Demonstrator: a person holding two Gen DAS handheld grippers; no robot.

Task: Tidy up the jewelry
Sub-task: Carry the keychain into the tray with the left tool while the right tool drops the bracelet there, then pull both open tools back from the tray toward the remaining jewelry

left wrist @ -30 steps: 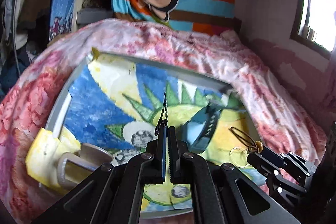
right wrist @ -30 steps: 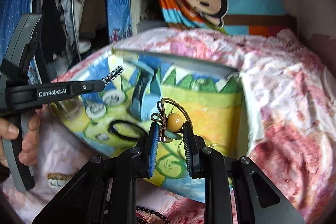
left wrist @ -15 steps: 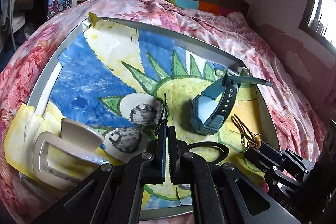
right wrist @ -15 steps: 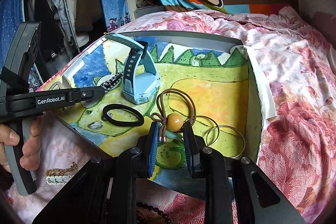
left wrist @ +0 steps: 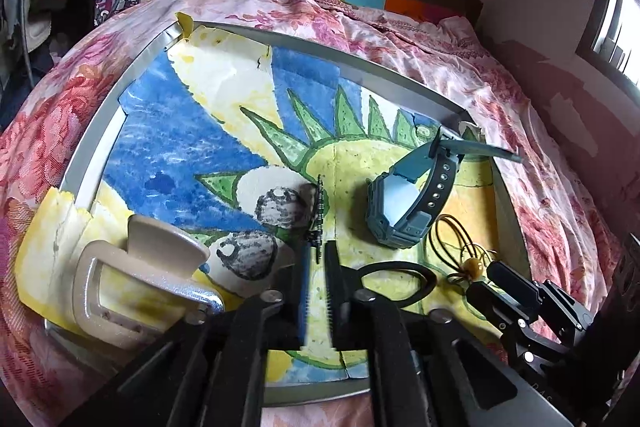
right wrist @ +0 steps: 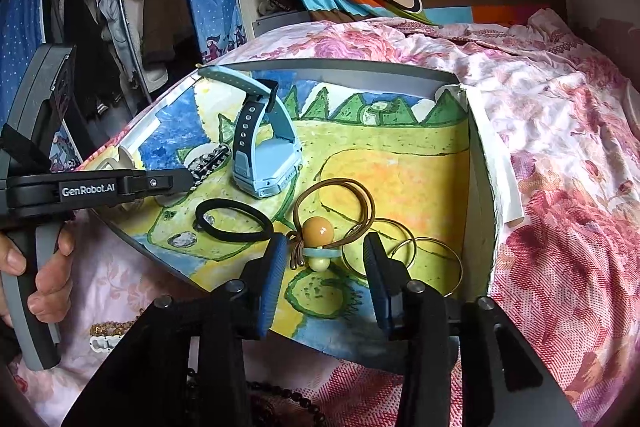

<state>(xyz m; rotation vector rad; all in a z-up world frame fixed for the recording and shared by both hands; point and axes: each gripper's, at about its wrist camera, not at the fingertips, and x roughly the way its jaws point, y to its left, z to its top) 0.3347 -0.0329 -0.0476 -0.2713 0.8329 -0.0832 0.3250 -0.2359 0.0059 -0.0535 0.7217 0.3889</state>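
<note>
Parting right gripper (right wrist: pixel 325 263) around hair tie (right wrist: pixel 318 229) | parting left gripper (left wrist: pixel 317 269), freeing chain (left wrist: pixel 319 217) | filling tray (right wrist: pixel 478 195) toward 6 o'clock

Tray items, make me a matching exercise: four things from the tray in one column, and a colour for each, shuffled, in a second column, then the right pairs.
Things:
1. watch
2. plain hair tie
3. hair claw
4. two thin rings

Colours:
A. gold
B. beige
C. light blue
D. black

All four lie in the tray lined with a painted sheet.

Pairs: 1-C, 2-D, 3-B, 4-A
</note>
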